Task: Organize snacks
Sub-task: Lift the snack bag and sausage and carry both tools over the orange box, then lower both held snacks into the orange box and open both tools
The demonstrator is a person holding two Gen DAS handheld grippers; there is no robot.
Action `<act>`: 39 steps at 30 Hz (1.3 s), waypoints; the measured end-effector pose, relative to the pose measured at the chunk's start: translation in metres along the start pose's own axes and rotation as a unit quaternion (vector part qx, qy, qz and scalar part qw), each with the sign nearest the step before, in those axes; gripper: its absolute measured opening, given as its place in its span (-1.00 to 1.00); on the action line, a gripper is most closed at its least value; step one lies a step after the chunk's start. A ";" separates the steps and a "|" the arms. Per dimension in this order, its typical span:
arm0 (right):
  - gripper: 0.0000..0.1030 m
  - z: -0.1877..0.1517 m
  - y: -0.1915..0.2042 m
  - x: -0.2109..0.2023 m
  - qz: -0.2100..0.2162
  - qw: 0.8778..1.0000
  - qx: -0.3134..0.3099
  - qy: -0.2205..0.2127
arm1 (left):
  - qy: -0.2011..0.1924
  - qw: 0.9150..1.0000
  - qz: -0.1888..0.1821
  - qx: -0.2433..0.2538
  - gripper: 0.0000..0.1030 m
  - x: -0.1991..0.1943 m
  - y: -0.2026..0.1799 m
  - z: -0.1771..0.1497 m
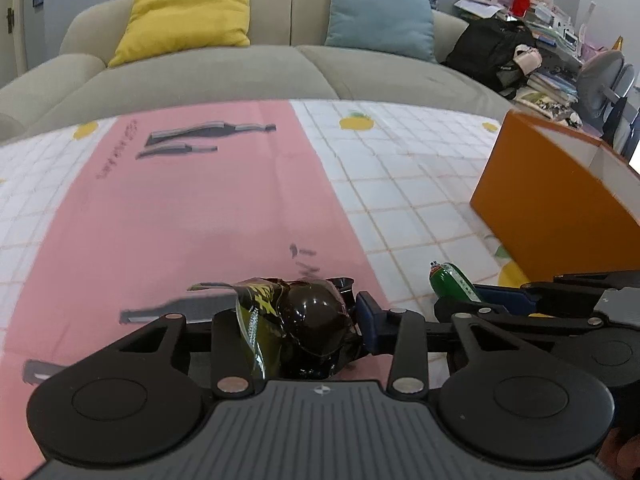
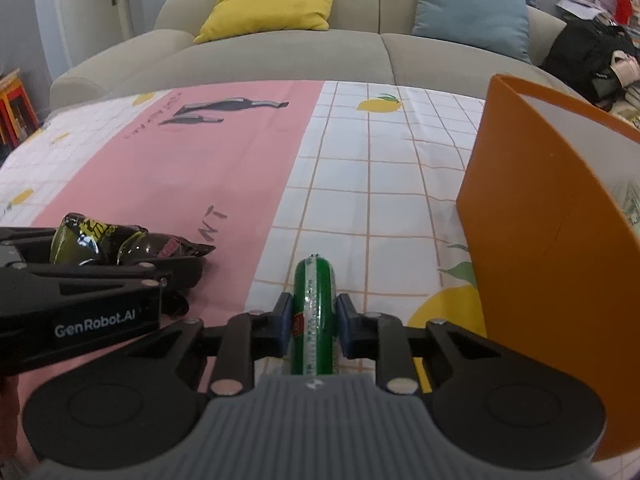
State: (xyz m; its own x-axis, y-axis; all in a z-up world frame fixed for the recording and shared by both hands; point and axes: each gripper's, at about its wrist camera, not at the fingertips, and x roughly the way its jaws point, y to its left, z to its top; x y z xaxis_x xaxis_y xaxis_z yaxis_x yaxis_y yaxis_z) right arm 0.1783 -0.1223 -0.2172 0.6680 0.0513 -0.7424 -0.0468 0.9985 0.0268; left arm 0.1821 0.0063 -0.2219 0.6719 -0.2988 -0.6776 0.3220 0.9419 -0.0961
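My left gripper (image 1: 296, 320) is shut on a dark shiny snack packet (image 1: 308, 320) with yellow print, held just above the pink strip of the tablecloth. The packet also shows in the right wrist view (image 2: 120, 242), with the left gripper (image 2: 120, 276) at the left edge. My right gripper (image 2: 314, 320) is shut on a green sausage-shaped snack (image 2: 314, 312) that points forward. That snack also shows in the left wrist view (image 1: 452, 282), held by the right gripper (image 1: 500, 300) at the right.
An open orange box (image 2: 540, 240) stands on the table to the right; it also shows in the left wrist view (image 1: 552, 200). The tablecloth (image 2: 380, 184) has a pink strip and a white lemon grid. A beige sofa (image 2: 320, 48) with cushions lies beyond.
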 end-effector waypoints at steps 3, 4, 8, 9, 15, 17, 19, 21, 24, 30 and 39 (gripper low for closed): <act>-0.61 0.008 0.000 -0.014 0.005 1.000 0.002 -0.013 | -0.009 1.000 -0.001 0.005 -0.12 -0.011 -0.003 0.010; -0.61 0.011 0.000 -0.019 0.004 1.000 0.003 -0.015 | -0.010 1.000 -0.001 0.006 -0.12 -0.015 -0.003 0.014; -0.61 0.024 -0.004 -0.041 0.012 0.999 0.022 -0.034 | -0.016 1.000 -0.010 0.004 -0.12 -0.031 -0.007 0.032; -0.61 0.028 -0.005 -0.048 0.013 0.999 0.024 -0.040 | -0.017 1.000 -0.011 0.006 -0.12 -0.036 -0.009 0.037; -0.61 0.049 -0.022 -0.092 0.019 0.997 0.048 -0.066 | -0.023 0.999 -0.043 0.011 -0.12 -0.062 -0.027 0.069; -0.61 0.056 -0.034 -0.106 0.018 0.996 0.057 -0.073 | -0.023 0.998 -0.060 0.013 -0.12 -0.070 -0.038 0.081; -0.61 0.062 -0.046 -0.121 0.012 0.995 0.061 -0.080 | -0.027 0.997 -0.075 0.019 -0.12 -0.077 -0.050 0.090; -0.61 0.068 -0.063 -0.136 0.010 0.994 0.062 -0.087 | -0.032 0.995 -0.092 0.028 -0.12 -0.084 -0.065 0.102; -0.61 0.076 -0.092 -0.155 0.005 0.994 0.062 -0.088 | -0.030 0.991 -0.124 0.034 -0.12 -0.087 -0.089 0.120; -0.60 0.091 -0.169 -0.179 -0.021 0.996 0.063 -0.056 | -0.001 0.981 -0.183 0.061 -0.12 -0.071 -0.150 0.150; -0.60 0.091 -0.278 -0.155 -0.060 0.994 0.086 0.030 | 0.079 0.964 -0.220 0.128 -0.12 -0.007 -0.236 0.167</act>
State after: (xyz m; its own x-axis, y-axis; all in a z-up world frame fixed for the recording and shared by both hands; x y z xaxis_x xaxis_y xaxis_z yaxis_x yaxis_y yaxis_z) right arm 0.1554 -0.4063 -0.0492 0.6155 -0.0649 -0.7854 0.1618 0.9858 0.0453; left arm 0.2127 -0.2394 -0.0728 0.3303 -0.6141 -0.7168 0.7202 0.6548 -0.2292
